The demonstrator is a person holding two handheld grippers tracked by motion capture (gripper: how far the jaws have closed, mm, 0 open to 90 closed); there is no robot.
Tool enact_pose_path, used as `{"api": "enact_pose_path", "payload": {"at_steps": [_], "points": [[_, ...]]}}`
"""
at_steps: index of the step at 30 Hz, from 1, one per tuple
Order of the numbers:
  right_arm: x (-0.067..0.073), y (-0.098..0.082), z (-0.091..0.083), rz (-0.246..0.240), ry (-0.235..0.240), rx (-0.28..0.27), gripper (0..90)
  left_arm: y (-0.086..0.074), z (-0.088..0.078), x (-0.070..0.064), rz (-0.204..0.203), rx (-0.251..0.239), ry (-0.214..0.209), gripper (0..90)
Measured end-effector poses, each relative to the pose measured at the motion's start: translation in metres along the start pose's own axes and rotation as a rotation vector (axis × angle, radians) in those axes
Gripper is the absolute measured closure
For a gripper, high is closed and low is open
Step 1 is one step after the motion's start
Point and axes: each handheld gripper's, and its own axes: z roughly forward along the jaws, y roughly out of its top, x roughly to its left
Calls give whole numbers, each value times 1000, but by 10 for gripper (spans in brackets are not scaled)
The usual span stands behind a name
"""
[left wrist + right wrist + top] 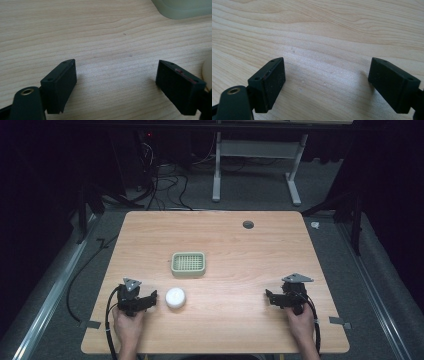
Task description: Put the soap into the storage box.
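A pale green square tray with a grid insert (188,263) lies near the middle of the wooden table (240,245). In front of it, slightly left, rests a round white object (175,297). My left gripper (151,298) rests on the table just left of the white object, open, with bare wood between its jaws. In the left gripper view (116,75) the tray's edge (180,10) shows at top right and the white object's rim (207,70) at the right border. My right gripper (270,297) rests open at the front right, over bare wood in the right gripper view (327,72).
A small dark round grommet (248,224) sits near the table's far edge. Beyond the table are a white desk frame (255,165) and loose cables (165,180) on the grey floor. Metal rails (45,295) run along both sides.
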Motion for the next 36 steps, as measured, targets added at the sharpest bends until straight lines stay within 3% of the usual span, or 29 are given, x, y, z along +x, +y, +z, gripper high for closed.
{"api": "enact_pose_path", "payload": {"at_steps": [28, 36], "points": [[0, 0, 0, -4, 2, 0, 152, -1, -1, -1, -6, -1, 5, 178], [0, 0, 0, -3, 3, 0, 152, -1, -2, 2, -33, -11, -11, 177]]}}
